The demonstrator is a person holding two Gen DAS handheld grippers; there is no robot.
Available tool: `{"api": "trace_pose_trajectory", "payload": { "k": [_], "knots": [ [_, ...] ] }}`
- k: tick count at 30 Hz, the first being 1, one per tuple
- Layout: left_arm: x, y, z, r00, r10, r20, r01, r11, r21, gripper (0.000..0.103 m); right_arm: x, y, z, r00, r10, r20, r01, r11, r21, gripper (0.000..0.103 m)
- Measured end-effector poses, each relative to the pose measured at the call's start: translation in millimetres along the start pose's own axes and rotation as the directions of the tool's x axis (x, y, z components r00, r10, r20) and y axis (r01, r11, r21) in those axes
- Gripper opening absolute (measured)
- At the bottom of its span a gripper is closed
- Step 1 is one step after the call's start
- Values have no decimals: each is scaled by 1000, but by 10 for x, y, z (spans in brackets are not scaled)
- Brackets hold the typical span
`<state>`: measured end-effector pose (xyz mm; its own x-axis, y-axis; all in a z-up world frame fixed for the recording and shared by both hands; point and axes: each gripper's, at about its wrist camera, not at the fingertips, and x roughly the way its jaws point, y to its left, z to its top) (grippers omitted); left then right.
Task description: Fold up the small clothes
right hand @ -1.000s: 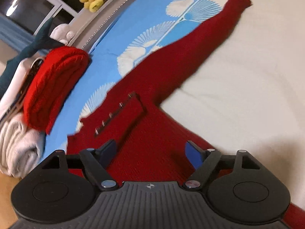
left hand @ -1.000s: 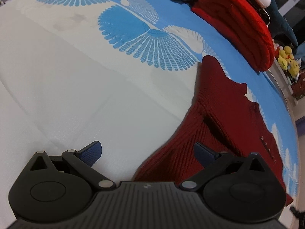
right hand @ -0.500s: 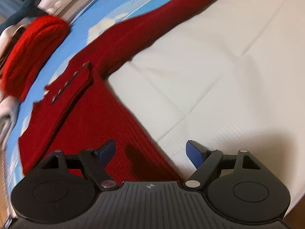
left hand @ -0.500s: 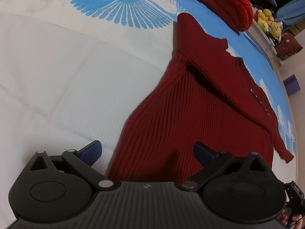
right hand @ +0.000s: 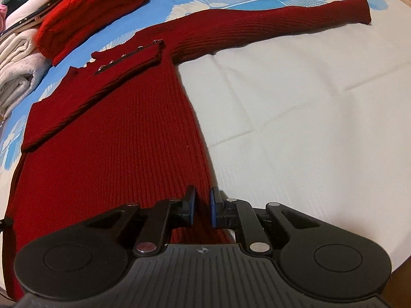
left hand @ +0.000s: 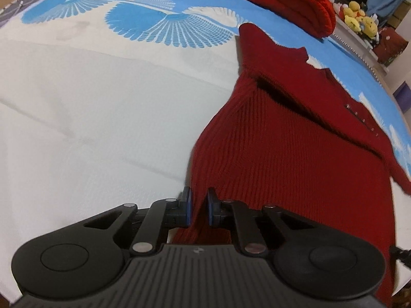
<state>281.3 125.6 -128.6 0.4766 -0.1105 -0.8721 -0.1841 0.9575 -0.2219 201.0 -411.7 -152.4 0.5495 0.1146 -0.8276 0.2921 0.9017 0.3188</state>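
While the dark red sweater [left hand: 295, 154] lies flat, each hand-held gripper, left [left hand: 197, 209] and right [right hand: 202, 210], has just pinched its hem.

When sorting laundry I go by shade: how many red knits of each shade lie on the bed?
Dark red sweater, spread flat: 1
Bright red knit, folded: 1
Total: 2
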Motion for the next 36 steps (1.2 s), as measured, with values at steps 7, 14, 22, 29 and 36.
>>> {"api": "trace_pose_trajectory", "payload": {
  "k": [7, 14, 22, 29, 36],
  "knots": [
    [-172, 105, -322, 1000, -4, 20, 3, 1000, 28, 13, -126, -13, -66, 1000, 15, -26, -16, 999, -28, 9],
    [-332, 158, -518, 1000, 4, 19, -5, 999, 52, 14, -292, 19, -287, 998, 2, -56, -8, 996, -94, 9],
    [-505, 131, -455, 992, 55, 112, -60, 998, 34, 81, -606, -97, -94, 990, -6, 138, -3, 998, 66, 55],
    [-710, -226, -3, 972, 13, 234, -21, 999, 32, 98, -578, -423, 267, 969, -23, 246, -68, 933, 354, 68],
    [-258, -342, 268, 969, 33, 246, -17, 998, -66, 102, -407, -561, 430, 954, -77, 288, -70, 882, 466, 70]
  ]
}}
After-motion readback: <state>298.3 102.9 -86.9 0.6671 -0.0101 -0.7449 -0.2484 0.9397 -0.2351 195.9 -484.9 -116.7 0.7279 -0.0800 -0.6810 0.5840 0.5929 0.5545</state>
